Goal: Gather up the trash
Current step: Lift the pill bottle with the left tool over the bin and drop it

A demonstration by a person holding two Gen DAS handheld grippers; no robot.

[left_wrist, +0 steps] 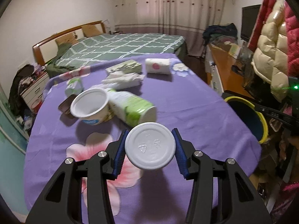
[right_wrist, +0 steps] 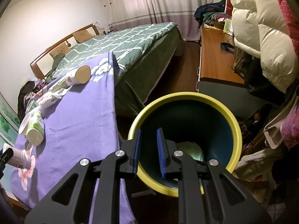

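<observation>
My left gripper (left_wrist: pixel 150 146) is shut on a white plastic cup (left_wrist: pixel 150 145), its round bottom facing the camera, held above the purple flowered tablecloth (left_wrist: pixel 186 100). That cup also shows in the right wrist view (right_wrist: pixel 18 158). On the table lie a white tub (left_wrist: pixel 90 106), a green-and-white can (left_wrist: pixel 132 108) on its side, crumpled tissues (left_wrist: pixel 123 79), a flat carton (left_wrist: pixel 125 67) and a pink-spotted cup (left_wrist: pixel 158 66). My right gripper (right_wrist: pixel 149 151) grips the near rim of the yellow-rimmed dark bin (right_wrist: pixel 233 128), one jaw inside and one outside. The bin shows in the left wrist view (left_wrist: pixel 259 121) beside the table.
A small brown tin (left_wrist: pixel 65 105) and a green packet (left_wrist: pixel 74 86) lie at the table's left. A green-quilted bed (left_wrist: pixel 121 44) stands behind the table. A wooden desk (right_wrist: pixel 214 56) and hanging puffy coats (right_wrist: pixel 261 28) are on the right. Paper (right_wrist: pixel 190 149) lies in the bin.
</observation>
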